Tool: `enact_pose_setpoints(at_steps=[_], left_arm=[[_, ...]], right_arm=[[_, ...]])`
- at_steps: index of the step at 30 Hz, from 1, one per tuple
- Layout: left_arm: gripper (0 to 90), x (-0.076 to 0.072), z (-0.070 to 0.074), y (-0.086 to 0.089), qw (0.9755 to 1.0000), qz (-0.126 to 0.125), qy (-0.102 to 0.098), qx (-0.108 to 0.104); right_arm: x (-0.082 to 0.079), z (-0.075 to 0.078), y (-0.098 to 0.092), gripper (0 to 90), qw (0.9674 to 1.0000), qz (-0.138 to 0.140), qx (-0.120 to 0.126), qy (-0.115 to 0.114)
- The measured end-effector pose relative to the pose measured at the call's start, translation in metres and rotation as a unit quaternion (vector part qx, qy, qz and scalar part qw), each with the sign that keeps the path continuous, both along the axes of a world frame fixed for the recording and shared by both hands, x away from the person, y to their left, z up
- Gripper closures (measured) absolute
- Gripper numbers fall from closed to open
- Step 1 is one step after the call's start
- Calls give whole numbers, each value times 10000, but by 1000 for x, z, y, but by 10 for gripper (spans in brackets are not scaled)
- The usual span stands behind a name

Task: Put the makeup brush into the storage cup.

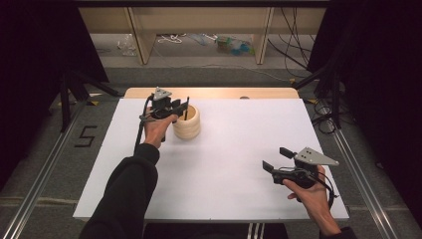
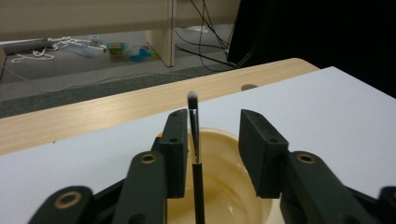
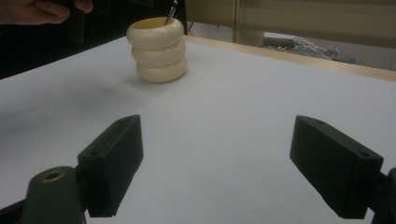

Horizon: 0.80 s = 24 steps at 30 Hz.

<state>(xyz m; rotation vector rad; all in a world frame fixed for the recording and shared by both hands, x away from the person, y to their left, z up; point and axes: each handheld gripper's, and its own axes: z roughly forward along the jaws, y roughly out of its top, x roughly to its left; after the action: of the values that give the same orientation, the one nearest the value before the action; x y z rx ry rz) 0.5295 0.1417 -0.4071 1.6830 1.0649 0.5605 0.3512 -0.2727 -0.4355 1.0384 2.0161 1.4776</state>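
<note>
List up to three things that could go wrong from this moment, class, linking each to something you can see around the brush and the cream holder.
1. The brush stands in the ringed cream holder between the parted jaws of the left gripper, close to one of them; pulling away could catch it and flick it out.
2. The gripper hangs right over the holder's rim; a bump might tip or shift the holder on the white table.
3. The brush leans on the rim, so it may slide round.
</note>
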Motion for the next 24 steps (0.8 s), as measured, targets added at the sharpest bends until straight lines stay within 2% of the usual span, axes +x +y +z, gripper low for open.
enact_pose_setpoints(at_steps=[1, 2, 3, 6, 11, 15, 17, 22, 24], left_arm=[[578, -1, 0, 0, 10000, -15, 6, -12], [503, -2, 1, 0, 10000, -47, 37, 1], [503, -4, 2, -1, 10000, -85, 40, 0], [432, -11, 5, -3, 9999, -157, -63, 6], [300, -23, 9, -6, 9996, -263, -112, -77], [237, -32, 9, -9, 9988, -454, -112, -143], [219, -40, 9, -11, 9982, -522, -179, -231], [194, -50, 9, -14, 9976, -603, -214, -269], [189, -55, 9, -16, 9970, -687, -279, -220]], right_arm=[[0, 0, 0, 181, 10000, 1, 0, -6], [0, 0, 0, 180, 10000, -1, 0, -5], [0, 0, 0, 180, 10000, -5, -5, -4], [0, 0, 0, 180, 10000, -10, -5, -5], [-1, 1, -1, 180, 10000, -66, -58, 21], [-2, 1, -1, 180, 10000, -39, -25, 46], [-1, 1, -1, 180, 10000, -75, -57, 11], [-2, 1, -1, 180, 10000, -70, -34, 52], [-2, 1, -1, 180, 10000, -33, -3, 50]])
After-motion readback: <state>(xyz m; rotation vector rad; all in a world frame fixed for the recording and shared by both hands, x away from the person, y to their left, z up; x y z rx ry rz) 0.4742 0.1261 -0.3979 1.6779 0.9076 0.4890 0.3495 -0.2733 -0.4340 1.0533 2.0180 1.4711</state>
